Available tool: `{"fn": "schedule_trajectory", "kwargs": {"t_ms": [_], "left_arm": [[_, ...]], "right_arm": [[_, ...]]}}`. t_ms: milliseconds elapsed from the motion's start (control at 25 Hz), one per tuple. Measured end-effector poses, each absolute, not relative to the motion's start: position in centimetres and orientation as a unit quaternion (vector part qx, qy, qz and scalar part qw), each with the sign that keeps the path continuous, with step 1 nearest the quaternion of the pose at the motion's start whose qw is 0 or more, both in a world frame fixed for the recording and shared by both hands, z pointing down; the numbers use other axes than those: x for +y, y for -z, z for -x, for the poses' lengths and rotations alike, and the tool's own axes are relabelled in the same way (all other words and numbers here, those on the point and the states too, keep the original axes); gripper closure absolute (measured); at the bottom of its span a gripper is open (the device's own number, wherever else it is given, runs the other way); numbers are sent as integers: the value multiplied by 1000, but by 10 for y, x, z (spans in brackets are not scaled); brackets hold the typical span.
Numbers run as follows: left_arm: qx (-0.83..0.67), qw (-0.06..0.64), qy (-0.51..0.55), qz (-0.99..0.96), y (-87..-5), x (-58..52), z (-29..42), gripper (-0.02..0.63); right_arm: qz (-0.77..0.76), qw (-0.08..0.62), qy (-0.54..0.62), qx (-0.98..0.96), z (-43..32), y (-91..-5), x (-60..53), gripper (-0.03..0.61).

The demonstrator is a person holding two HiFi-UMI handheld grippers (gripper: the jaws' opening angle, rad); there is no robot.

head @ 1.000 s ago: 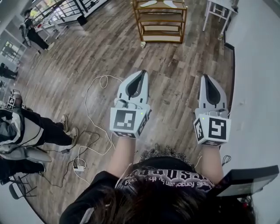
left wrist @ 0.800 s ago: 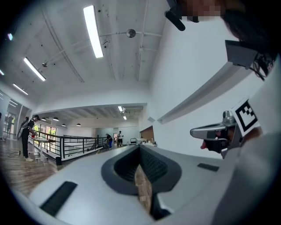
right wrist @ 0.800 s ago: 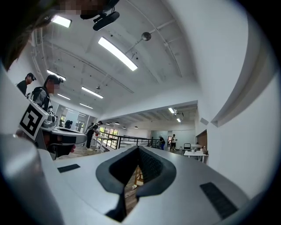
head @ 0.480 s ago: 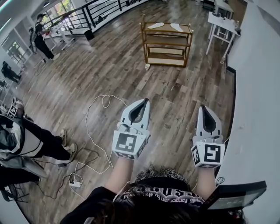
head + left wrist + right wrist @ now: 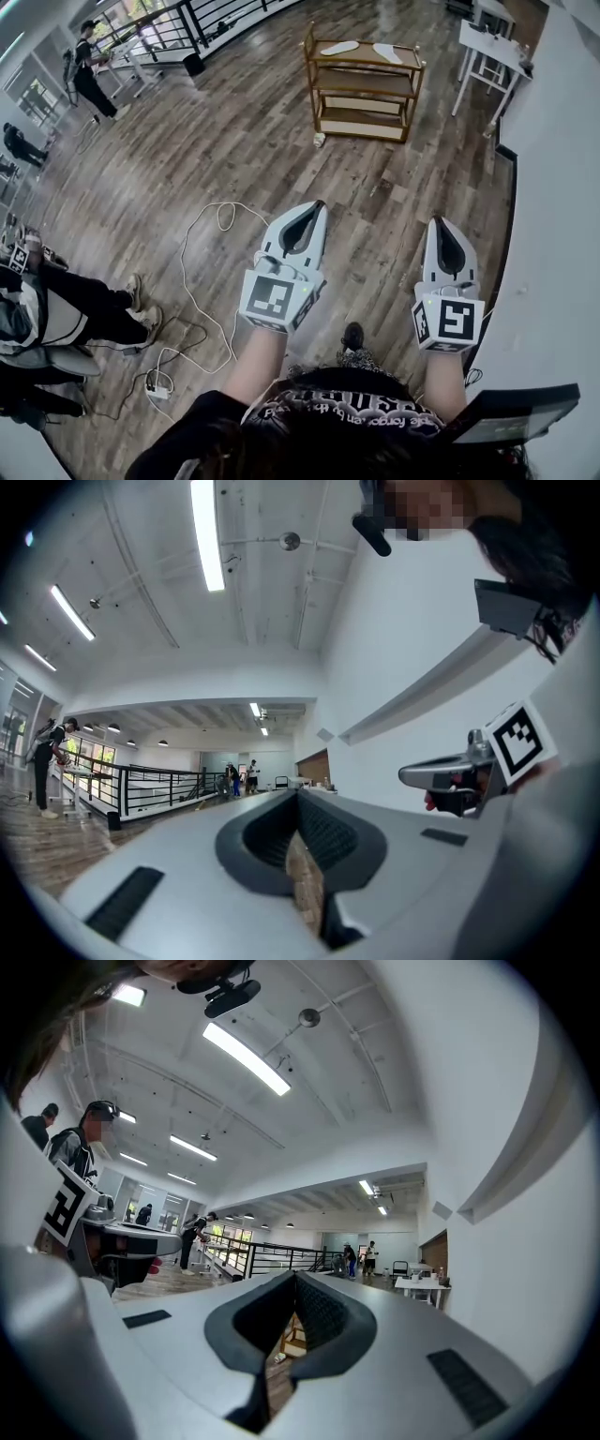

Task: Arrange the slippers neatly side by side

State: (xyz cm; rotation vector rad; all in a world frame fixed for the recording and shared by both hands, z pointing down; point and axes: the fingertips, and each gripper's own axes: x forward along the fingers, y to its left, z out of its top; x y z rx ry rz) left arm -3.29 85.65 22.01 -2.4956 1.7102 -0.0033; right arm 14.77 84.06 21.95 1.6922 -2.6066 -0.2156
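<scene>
Dark wood-plank flooring fills the head view, bordered by a black railing at the upper left and a white wall down the right edge. At the top centre of the frame a low open wooden rack (image 5: 364, 89) is seen. Two pale flat slippers (image 5: 340, 47) are laid on its top shelf, set apart and angled rather than lined up. A loose white cable (image 5: 192, 272) is trailed over the floor at left centre.

Both tools are held out level in the lower half of the frame. The left claw (image 5: 317, 206) is pressed fully together and nothing is carried in it. The right claw (image 5: 439, 223) is likewise closed and empty.

Against a second ago, the rack is now shown whole and sits lower in the frame, where before its top shelf was clipped by the upper edge. Both slippers are thereby brought fully into sight, while the claws are pushed down toward the bottom of the frame.

An approach is judged to be under way. The slippers are still well apart from both claws, so no arranging has been started, and the claws must be opened before either slipper can be taken.
</scene>
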Motion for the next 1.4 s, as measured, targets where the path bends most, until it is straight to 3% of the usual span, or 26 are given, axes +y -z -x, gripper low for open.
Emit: {"fn": "schedule_trajectory", "kwargs": {"t_ms": [360,960,1400], "left_arm": [[566,70,9,822,-217,766,21,621],[551,49,9,833,-239,576,72,621],[526,55,13,849,-230,431,109,621]], "right_arm": [[-523,6,67,-849,-152,-222,742,575],[-538,42,61,-840,-105,-239,558,575],[-547,27,70,-834,-65,-227,428,575]]}}
